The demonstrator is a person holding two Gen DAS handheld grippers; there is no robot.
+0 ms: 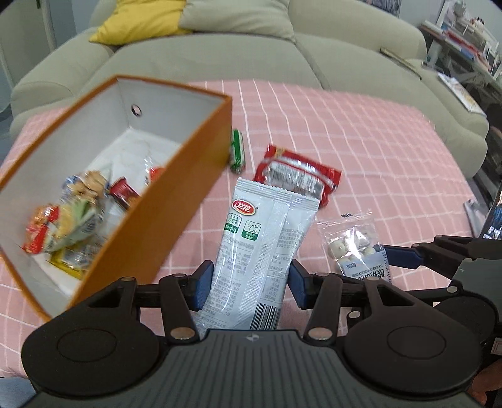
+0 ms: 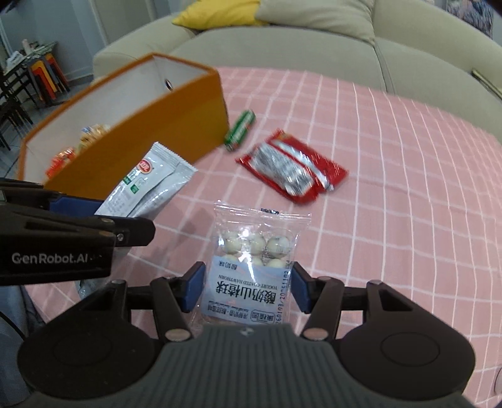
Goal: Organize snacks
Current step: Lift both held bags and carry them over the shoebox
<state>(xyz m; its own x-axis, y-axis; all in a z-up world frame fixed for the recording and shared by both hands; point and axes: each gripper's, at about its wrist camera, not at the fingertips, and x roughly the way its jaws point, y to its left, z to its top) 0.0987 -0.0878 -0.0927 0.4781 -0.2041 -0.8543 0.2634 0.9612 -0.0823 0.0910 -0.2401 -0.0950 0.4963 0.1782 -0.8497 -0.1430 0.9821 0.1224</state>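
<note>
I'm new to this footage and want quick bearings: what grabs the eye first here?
The orange box, left on the pink checked cloth, already holds several snacks. The left gripper grips a long white packet, and the right gripper grips a clear bag of yogurt balls. A red packet lies loose beyond them.

I see a pink tablecloth point(image 1: 360, 131) with a white grid, an orange box point(image 1: 163, 201) lined white, a red-and-silver packet point(image 1: 298, 175), and a yellow cushion point(image 1: 141, 22).
</note>
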